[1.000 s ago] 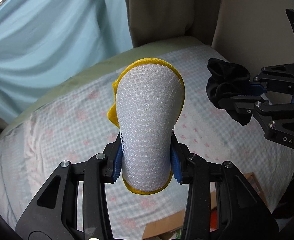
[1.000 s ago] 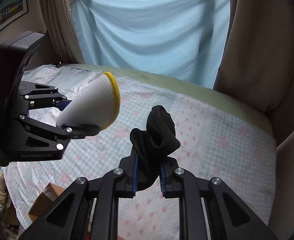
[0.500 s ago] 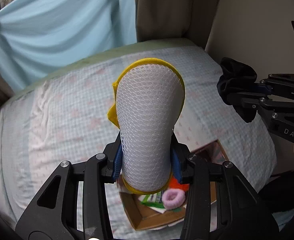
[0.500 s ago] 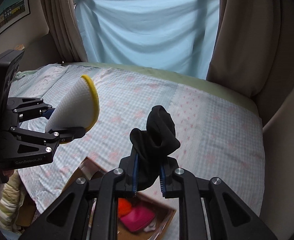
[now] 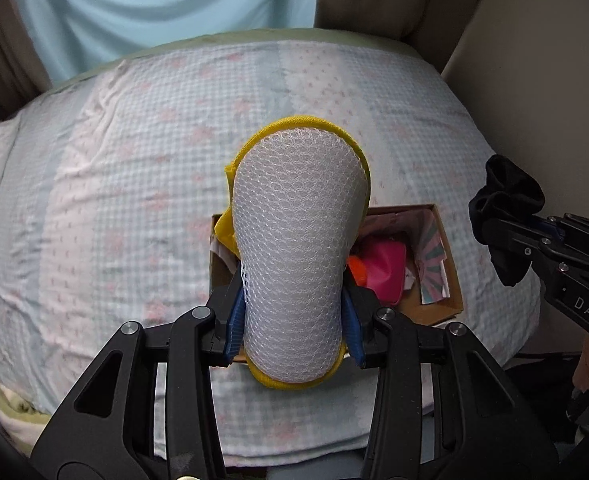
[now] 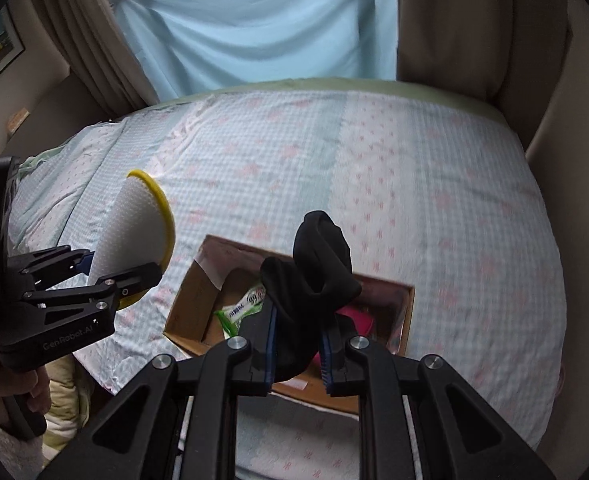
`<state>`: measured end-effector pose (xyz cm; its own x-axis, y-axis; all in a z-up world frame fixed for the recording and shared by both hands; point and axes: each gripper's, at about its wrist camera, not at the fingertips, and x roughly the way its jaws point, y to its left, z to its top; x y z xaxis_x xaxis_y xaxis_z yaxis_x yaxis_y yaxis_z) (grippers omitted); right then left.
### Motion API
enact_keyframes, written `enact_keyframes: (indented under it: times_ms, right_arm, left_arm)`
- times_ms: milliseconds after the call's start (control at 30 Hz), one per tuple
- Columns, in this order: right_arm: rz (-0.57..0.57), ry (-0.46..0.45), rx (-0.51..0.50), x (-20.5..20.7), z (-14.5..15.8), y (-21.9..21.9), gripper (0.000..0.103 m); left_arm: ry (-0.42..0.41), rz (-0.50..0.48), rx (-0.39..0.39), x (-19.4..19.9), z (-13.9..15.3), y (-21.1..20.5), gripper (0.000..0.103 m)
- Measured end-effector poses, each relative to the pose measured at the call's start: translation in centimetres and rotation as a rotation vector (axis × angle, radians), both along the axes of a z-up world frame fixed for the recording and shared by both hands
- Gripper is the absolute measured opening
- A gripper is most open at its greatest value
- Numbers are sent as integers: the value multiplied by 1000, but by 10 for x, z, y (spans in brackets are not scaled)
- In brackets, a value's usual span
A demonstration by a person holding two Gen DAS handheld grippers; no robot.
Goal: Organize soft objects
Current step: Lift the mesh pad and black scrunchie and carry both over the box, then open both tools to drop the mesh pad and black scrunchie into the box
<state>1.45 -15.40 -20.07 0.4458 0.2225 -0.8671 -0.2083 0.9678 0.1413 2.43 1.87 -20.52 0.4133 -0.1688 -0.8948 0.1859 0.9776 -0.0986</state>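
A white mesh pad (image 5: 298,248) with a yellow edge is being pinched by the left gripper (image 5: 293,322). It is sticking up in the air above the box (image 6: 192,312). A black sock (image 6: 314,276) is being pinched by the right gripper (image 6: 297,350), and it is hanging over the box too. The box is sitting open on the bed (image 6: 374,168). A pink thing (image 5: 384,270) and a green packet (image 6: 242,308) are lying inside it.
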Motion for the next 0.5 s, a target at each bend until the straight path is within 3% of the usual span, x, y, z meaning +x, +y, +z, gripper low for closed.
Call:
enact_keyframes:
  times_ms: [200,500]
  right_arm:
    - [-112,92,29,4,-40,-7,16]
    - [-205,204,75,31,-98,-13,16]
  left_arm:
    - [59,74,6,4,-37,-2,38]
    - [152,97,21,27,-103,-17,38]
